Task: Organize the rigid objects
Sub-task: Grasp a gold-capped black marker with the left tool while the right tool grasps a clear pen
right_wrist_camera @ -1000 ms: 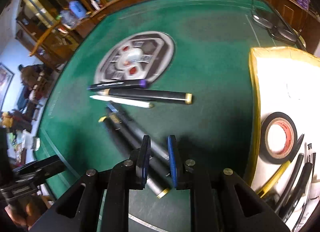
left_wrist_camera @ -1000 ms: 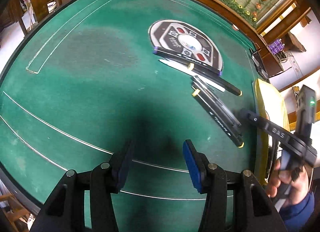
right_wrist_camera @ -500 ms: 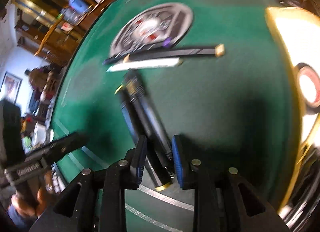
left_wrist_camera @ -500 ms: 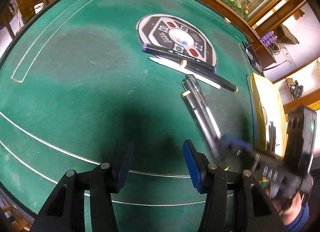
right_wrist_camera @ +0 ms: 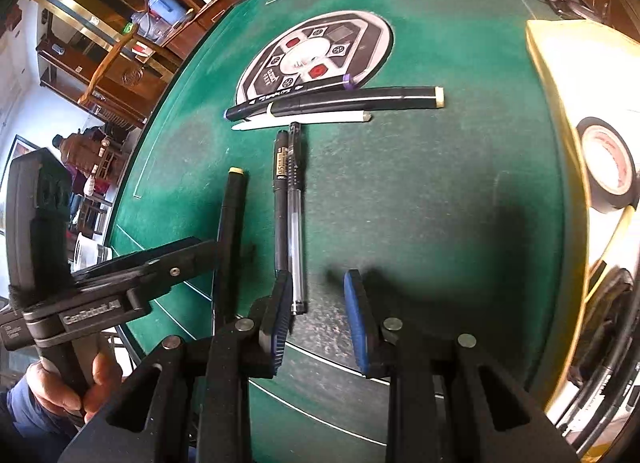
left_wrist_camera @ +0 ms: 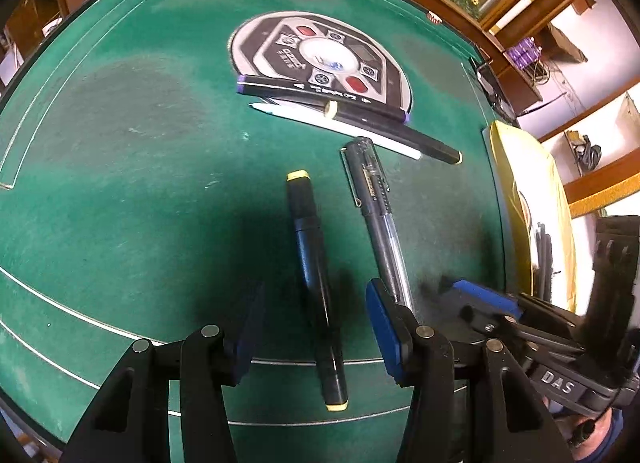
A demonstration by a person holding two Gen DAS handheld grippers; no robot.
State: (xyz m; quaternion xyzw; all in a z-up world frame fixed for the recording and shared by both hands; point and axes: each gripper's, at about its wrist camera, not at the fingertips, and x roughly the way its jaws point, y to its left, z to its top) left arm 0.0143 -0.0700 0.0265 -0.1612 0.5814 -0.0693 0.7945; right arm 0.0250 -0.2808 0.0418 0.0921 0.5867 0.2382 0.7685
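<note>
We note daylight glare far right of both grippers, dark shadows on the green felt table point(left_wrist_camera: 120, 135) ahead of the fingers, fisheye-curved rims, slight blur.

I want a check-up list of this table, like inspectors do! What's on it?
Surface: green felt table with a round panel set in it.
Job's things: yellow-capped marker; black pen beside a clear gel pen; purple-capped marker, cream-capped marker and white pen lying together by the panel.
Clutter: yellow-rimmed tray holding a tape roll and more pens.
Grippers: left gripper, jaws open, astride the yellow-capped marker. Right gripper, jaws have just been opening, nothing between them.
Cables: none clearly seen.
Surroundings: wooden shelves.
</note>
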